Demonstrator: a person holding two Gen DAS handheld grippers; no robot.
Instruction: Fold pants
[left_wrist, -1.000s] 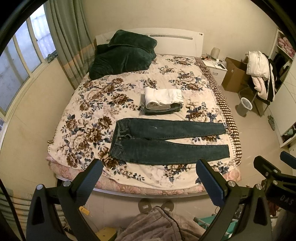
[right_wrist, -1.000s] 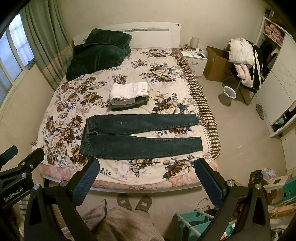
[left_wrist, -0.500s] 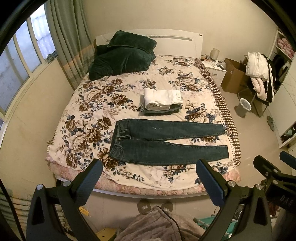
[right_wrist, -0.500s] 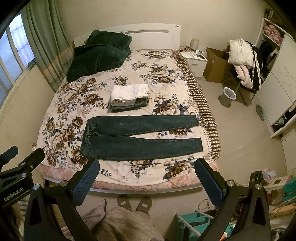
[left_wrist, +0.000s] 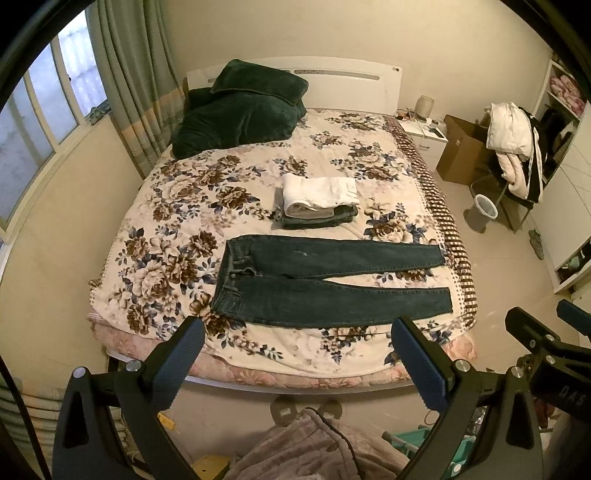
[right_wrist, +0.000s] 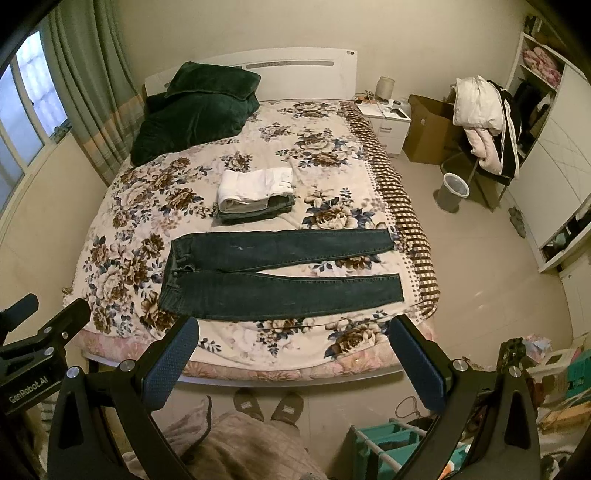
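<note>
Hovering grippers (left_wrist: 295, 350) (right_wrist: 293, 350), spread, above jeans (left_wrist: 325, 280)

Both wrist views from beyond the bed's (left_wrist: 236, 373) foot, facing its headboard, well back, sharing the whole bed (right_wrist: 258, 369).

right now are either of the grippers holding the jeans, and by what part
Nothing is held. The left gripper and right gripper are both open above the bed's near edge, clear of the jeans.

You are in a home bedroom: a double bed with floral cream bedspread (left_wrist: 177, 236), white headboard (left_wrist: 332, 79), white bedside cabinet (right_wrist: 388, 125), green window curtains (left_wrist: 129, 81), and what appears to be an open wardrobe (right_wrist: 543, 85).
</note>
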